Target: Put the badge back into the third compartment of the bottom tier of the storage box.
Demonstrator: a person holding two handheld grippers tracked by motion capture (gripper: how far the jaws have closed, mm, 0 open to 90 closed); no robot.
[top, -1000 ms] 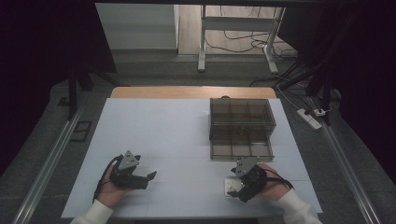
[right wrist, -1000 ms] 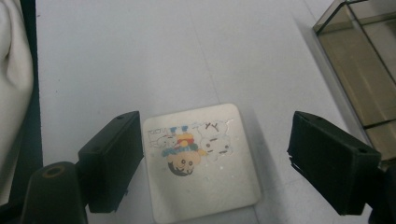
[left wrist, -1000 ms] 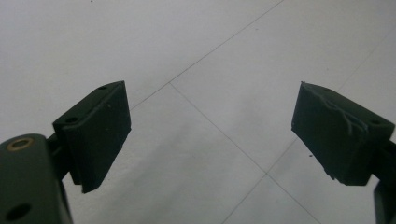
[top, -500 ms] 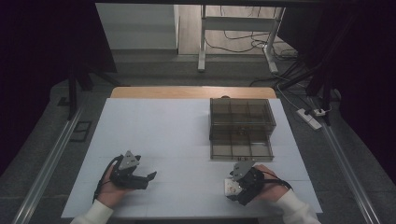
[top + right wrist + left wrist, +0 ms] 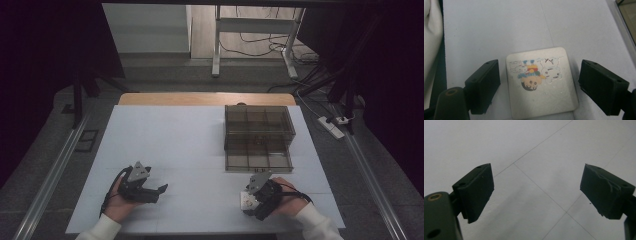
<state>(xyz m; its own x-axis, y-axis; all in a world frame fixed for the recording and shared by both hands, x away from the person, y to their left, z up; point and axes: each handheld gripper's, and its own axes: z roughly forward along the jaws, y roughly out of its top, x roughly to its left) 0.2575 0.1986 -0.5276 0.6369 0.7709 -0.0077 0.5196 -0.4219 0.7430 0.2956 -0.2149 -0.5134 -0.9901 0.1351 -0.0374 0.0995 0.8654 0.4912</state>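
Observation:
A small square white card (image 5: 541,82) with a cartoon drawing lies flat on the white table (image 5: 190,150). In the right gripper view it sits between the two black jaws of my right gripper (image 5: 539,86), which stand wide apart and clear of its edges. From above, the card (image 5: 245,199) shows at the front right under my right gripper (image 5: 251,202). My left gripper (image 5: 161,192) rests at the front left, open, with bare table between its jaws (image 5: 536,192).
A smoky transparent drawer box (image 5: 258,135) with several compartments stands at the back right of the table, its lower drawer pulled out toward me. A wooden strip (image 5: 205,98) runs along the far edge. A white sleeve (image 5: 431,37) shows beside the right gripper.
My right gripper has shifted slightly toward the near edge, over the card. The left gripper has stayed put.

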